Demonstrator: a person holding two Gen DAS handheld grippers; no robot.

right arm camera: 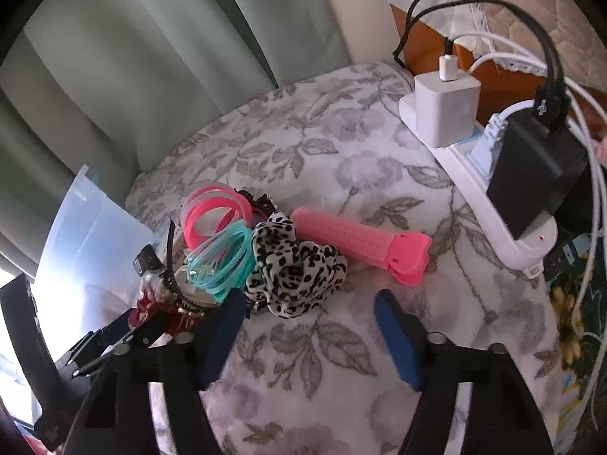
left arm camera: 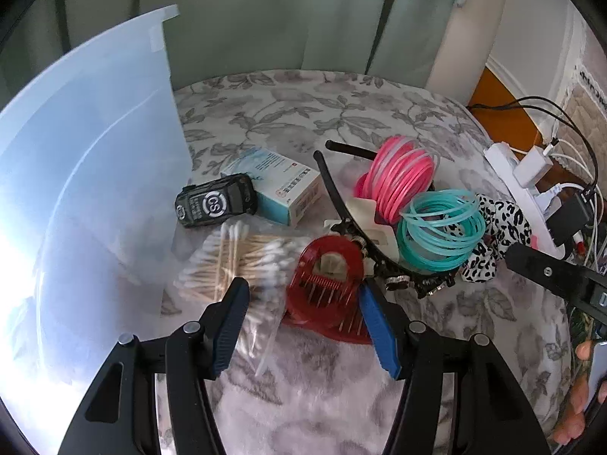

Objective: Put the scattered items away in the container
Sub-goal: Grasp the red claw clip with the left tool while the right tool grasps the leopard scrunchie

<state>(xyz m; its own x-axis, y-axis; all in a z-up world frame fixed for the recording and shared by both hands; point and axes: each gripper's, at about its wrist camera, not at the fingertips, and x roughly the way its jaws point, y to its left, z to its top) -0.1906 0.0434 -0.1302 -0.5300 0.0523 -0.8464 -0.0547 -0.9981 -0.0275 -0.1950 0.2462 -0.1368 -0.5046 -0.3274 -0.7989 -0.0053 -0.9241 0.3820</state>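
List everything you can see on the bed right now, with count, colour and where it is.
container: one, clear plastic, left edge of the bed
cotton swabs: one bag, white tips, beside the container
black case: one, behind the swabs
box: one, white and blue, next to the black case
red comb: one, middle of the pile
headband: one, black, across the pile
pink rings: one bundle, far side
teal rings: one bundle, in front of the pink ones
scrunchie: one, black-and-white spotted, right of the teal rings
hair roller: one, pink, right of the scrunchie
power strip: one, white, right edge, chargers plugged in
left gripper: open, over swabs and comb
right gripper: open, near the scrunchie
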